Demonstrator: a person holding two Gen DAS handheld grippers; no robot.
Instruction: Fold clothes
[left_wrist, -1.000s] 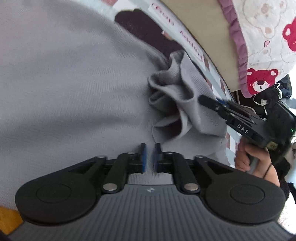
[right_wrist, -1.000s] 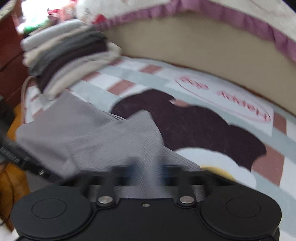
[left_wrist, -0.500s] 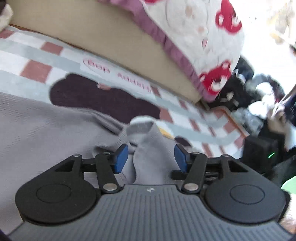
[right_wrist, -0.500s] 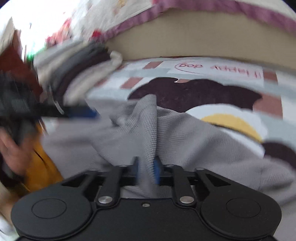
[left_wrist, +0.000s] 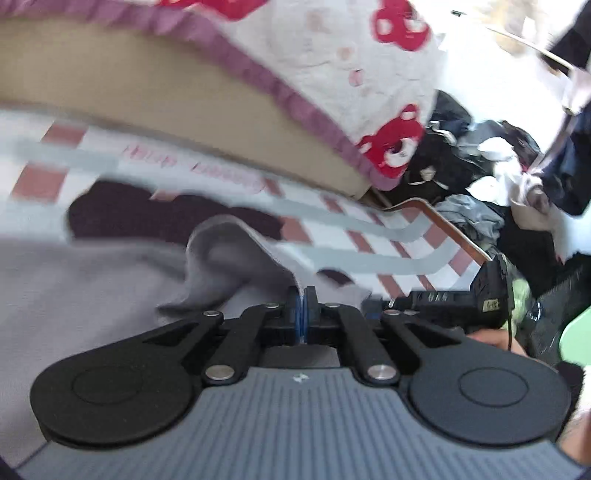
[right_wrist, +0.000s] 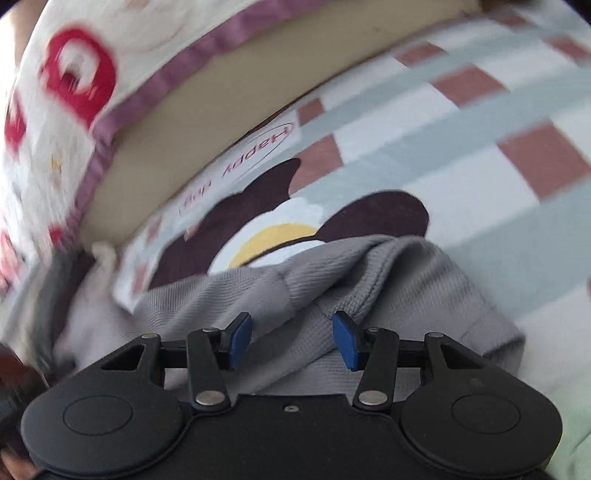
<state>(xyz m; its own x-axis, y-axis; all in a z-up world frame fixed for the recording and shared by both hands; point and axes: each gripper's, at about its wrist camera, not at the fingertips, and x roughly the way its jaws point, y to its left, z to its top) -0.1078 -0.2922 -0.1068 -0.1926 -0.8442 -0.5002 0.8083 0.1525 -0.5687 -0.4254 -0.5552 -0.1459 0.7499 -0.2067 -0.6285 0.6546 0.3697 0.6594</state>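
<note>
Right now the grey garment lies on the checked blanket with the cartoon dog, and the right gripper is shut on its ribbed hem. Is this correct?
Not quite. The grey garment does lie on the checked blanket, but the right gripper is not shut on the ribbed hem: the right wrist view shows its blue pads apart and opening, with cloth between them, unpinched.

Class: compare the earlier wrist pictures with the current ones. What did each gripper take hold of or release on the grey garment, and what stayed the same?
The left gripper, open half a second ago, has shut on a fold of the grey garment. The right gripper, then pinching a raised fold, has let go; its jaws are opening over the ribbed cuff. The garment still lies on the checked blanket.
</note>
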